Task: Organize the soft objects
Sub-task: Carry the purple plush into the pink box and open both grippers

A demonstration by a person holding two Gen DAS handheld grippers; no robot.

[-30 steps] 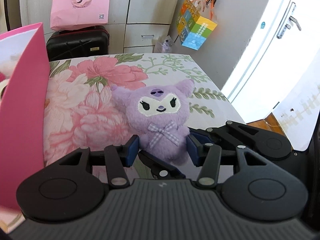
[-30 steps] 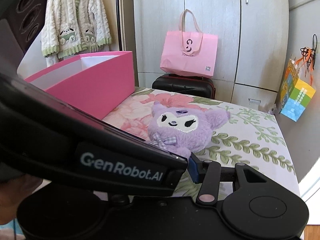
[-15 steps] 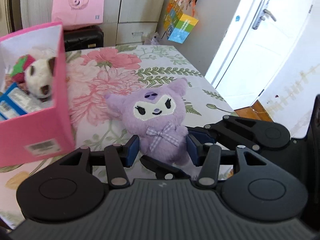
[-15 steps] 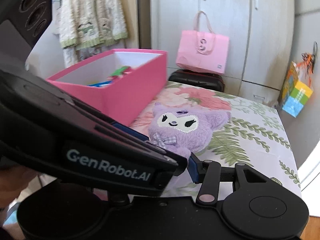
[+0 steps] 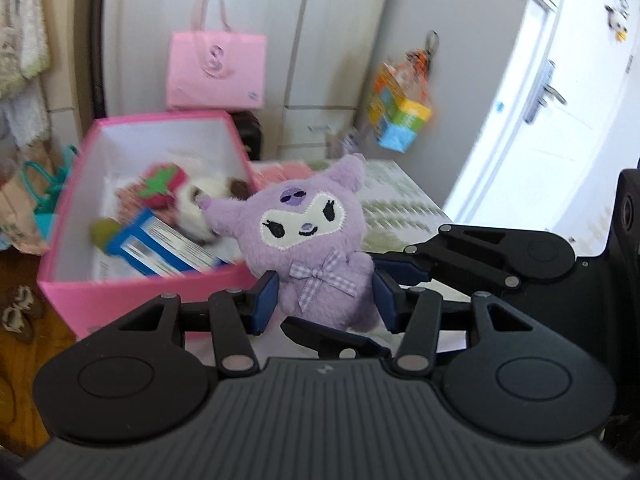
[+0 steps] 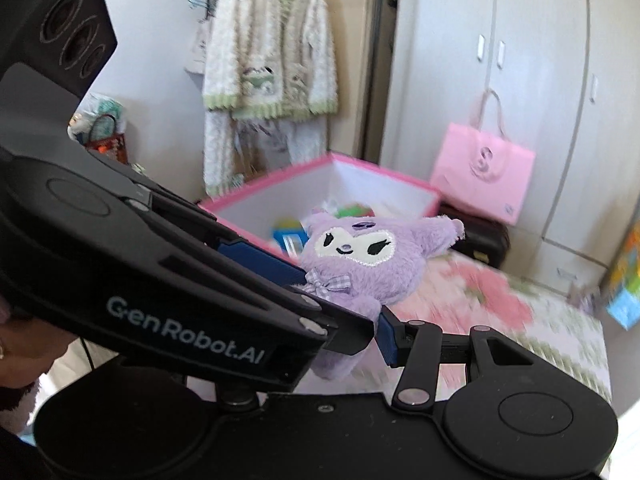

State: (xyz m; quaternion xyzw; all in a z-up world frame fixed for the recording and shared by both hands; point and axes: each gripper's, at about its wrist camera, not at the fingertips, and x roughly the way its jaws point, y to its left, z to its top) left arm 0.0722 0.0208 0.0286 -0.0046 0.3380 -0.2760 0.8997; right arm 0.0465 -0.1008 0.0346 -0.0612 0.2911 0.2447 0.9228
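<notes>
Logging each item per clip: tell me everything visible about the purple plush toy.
The purple plush toy is fuzzy lilac, with pointed ears, an embroidered white face and a checked lilac bow. It is upright, lifted in front of the open pink box. The left gripper pads press its lower body; the right gripper also clamps there.

A home bedroom: a flower-print bed (image 6: 500, 300), tall wardrobe doors (image 6: 520, 60), and a fluffy cardigan (image 6: 272, 48) on a hanger.
</notes>
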